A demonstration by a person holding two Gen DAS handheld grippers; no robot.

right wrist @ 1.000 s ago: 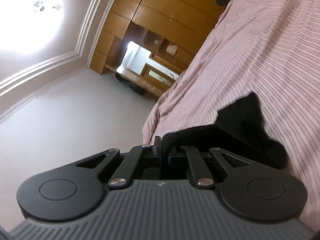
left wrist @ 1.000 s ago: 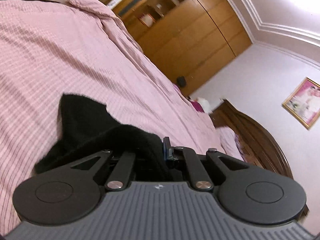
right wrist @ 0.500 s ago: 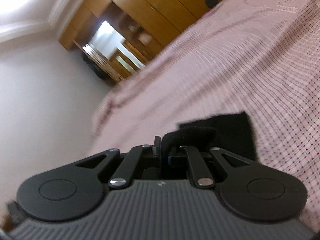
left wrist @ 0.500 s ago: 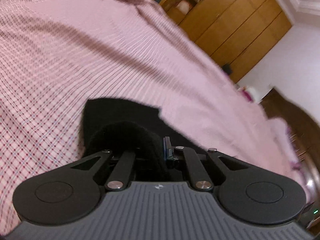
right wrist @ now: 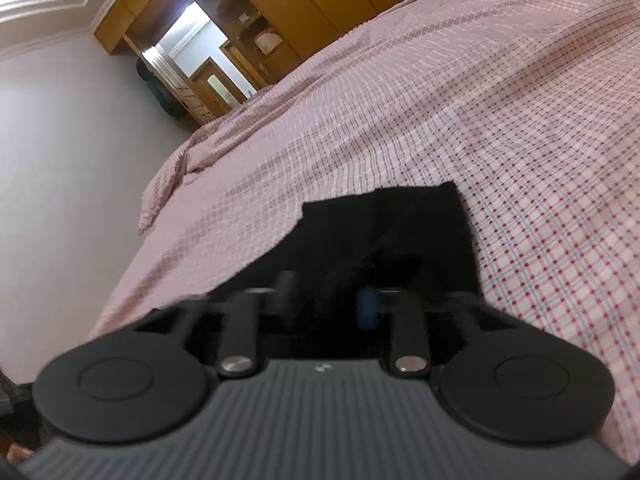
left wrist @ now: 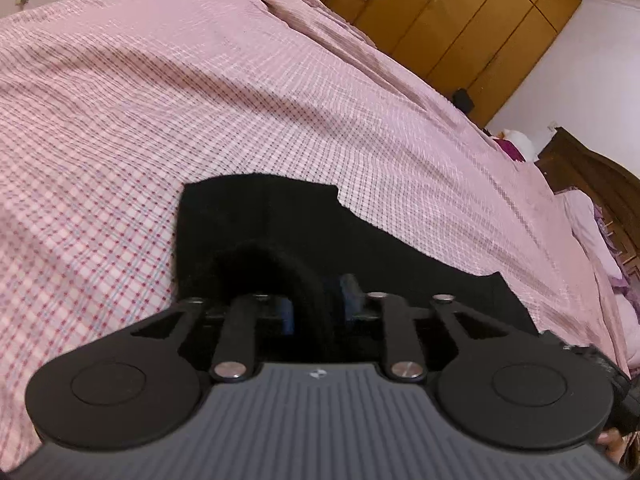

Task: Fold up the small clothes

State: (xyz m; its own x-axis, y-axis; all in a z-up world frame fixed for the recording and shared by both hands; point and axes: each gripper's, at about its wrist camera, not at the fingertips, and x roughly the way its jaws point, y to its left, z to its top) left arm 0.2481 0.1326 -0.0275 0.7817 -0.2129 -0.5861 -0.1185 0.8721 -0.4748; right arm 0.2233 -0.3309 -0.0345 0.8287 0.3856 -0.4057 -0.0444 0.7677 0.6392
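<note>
A small black garment (left wrist: 280, 224) lies flat on the pink checked bedspread (left wrist: 200, 100), one squared corner pointing away from me. My left gripper (left wrist: 318, 304) hovers low over the garment's near edge. Its jaws are opening, and a raised fold of the black cloth (left wrist: 276, 256) still stands between the fingers without being pinched. In the right wrist view the same garment (right wrist: 380, 232) spreads out ahead of my right gripper (right wrist: 326, 300). That gripper's jaws are opening wide and look blurred, with black cloth lying loose under and between them.
The bedspread (right wrist: 480, 100) stretches far on all sides, rumpled at its far end. Wooden wardrobes (left wrist: 460, 20) line the far wall and a dark wooden headboard (left wrist: 592, 176) stands at the right. A lit doorway (right wrist: 200, 48) shows beyond the bed.
Both grippers came down onto the bed with the black garment, which now lies flat. Both jaws, shut on the cloth before, have parted.
</note>
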